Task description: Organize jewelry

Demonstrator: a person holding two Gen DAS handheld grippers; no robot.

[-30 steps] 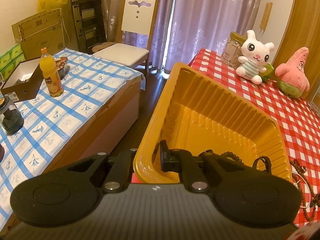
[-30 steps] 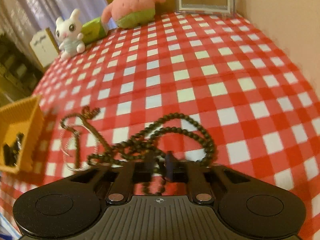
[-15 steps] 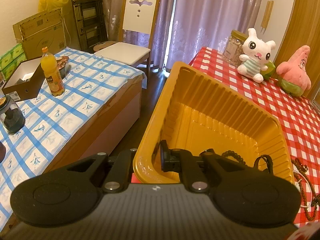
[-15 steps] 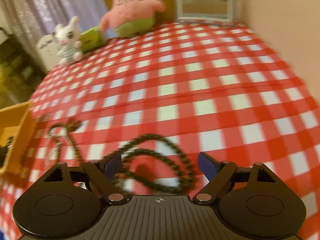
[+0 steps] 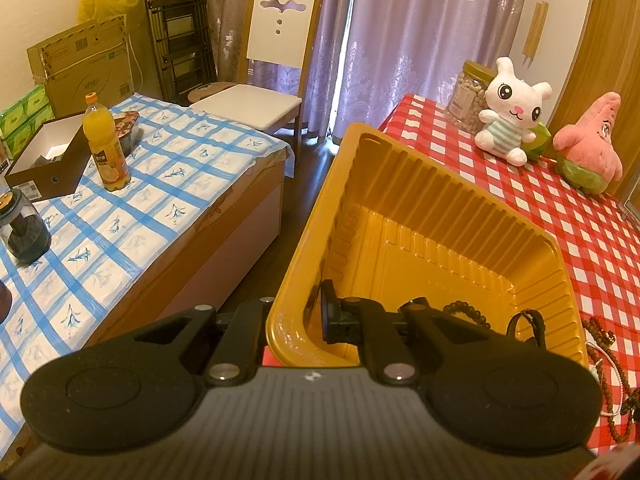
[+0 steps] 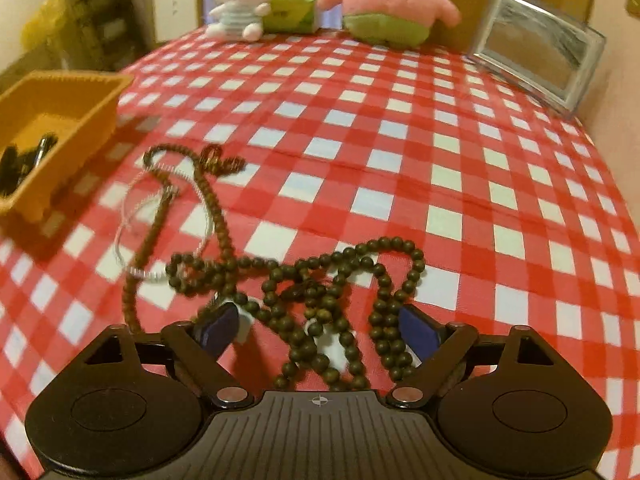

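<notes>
My left gripper [image 5: 296,320] is shut on the near rim of a yellow plastic tray [image 5: 400,184], one finger inside and one outside. The tray holds dark bead jewelry [image 5: 466,312] and a black ring-shaped piece [image 5: 528,322]. My right gripper [image 6: 320,324] is open, low over the table, with its fingers either side of a dark brown bead necklace [image 6: 340,280]. A second brown bead strand [image 6: 212,196] and a thin clear bracelet [image 6: 160,216] lie to its left. The tray [image 6: 100,108] shows at far left in the right wrist view.
A red checked tablecloth [image 6: 400,140] covers the table. A white bunny plush [image 6: 240,0], a green box [image 6: 290,12], a pink starfish plush [image 6: 384,4] and a mirror frame [image 6: 536,56] stand at the back. A blue checked table [image 5: 120,208] with a juice bottle [image 5: 106,148] is on the left.
My right gripper has opened and let go of the dark bead necklace, which now lies on the cloth between its fingers. The view has swung left. My left gripper has barely moved.
</notes>
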